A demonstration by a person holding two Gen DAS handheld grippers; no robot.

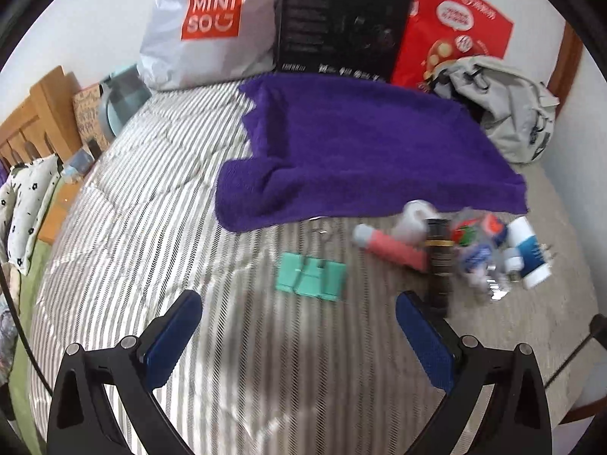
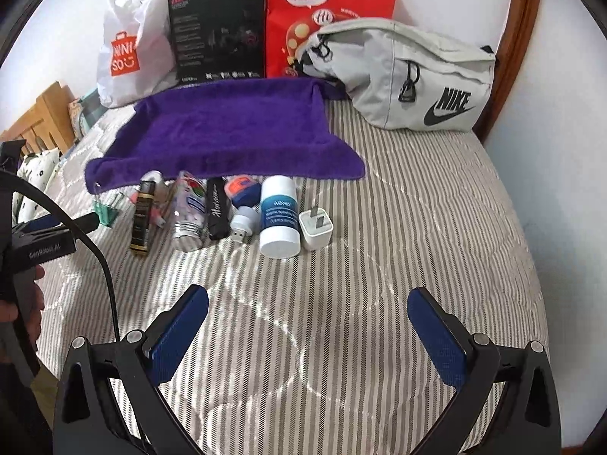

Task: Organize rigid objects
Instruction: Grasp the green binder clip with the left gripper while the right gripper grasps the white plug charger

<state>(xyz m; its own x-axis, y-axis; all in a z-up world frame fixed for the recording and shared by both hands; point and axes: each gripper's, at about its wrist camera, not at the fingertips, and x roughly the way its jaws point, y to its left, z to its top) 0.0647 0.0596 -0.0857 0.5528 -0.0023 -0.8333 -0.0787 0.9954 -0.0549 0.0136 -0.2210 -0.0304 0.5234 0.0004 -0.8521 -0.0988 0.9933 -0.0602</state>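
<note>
Bedcover [image 2: 398,204]: quilted striped cloth, matt.
Purple towel [image 2: 227,132]: thick fuzzy cloth, rough nap.
White charger [image 2: 315,228]: smooth glossy plastic, metal prongs.
White bottle [image 2: 278,217]: smooth plastic, printed label.
Grey bag [image 2: 409,72]: matt woven fabric.
Red bag [image 2: 330,11]: smooth paper.
Headboard [image 1: 34,113]: wood.
Finger pads [image 2: 178,337]: blue, finely textured.

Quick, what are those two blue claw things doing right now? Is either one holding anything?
Left gripper: open, holding nothing, above the striped bedcover.
Right gripper: open, holding nothing, short of the white bottle.
</note>
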